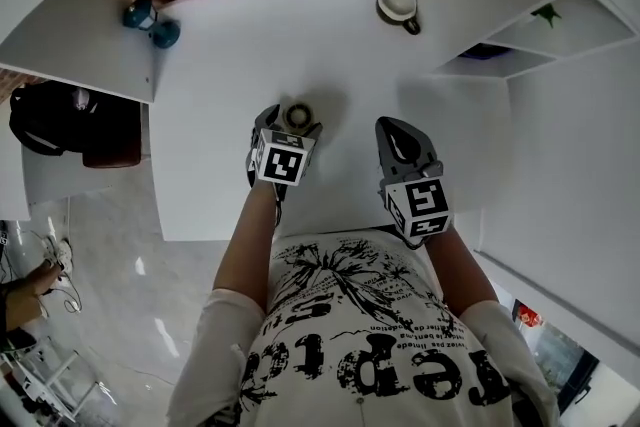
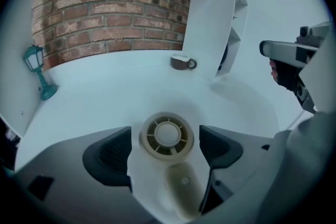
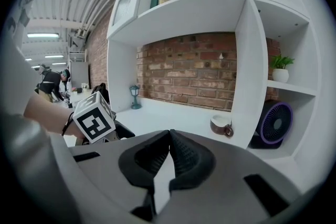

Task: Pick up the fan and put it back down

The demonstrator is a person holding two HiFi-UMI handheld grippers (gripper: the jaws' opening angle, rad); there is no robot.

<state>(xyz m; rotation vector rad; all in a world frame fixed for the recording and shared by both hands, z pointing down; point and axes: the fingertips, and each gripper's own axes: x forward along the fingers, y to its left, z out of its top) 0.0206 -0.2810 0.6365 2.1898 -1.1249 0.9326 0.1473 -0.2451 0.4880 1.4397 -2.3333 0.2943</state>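
A small cream hand-held fan lies on the white table, its round grille facing up and its handle toward me. My left gripper points steeply down over it. In the left gripper view the fan's head sits between the two dark pads, with a narrow gap on each side, so the left gripper is open. My right gripper hovers to the right of the fan, apart from it. Its pads meet at the tips with nothing between them.
A brown-and-white mug stands at the table's far right by the white shelf divider. A teal lantern is at the far left before the brick wall. A purple-grilled fan sits in a shelf cubby, a potted plant above it.
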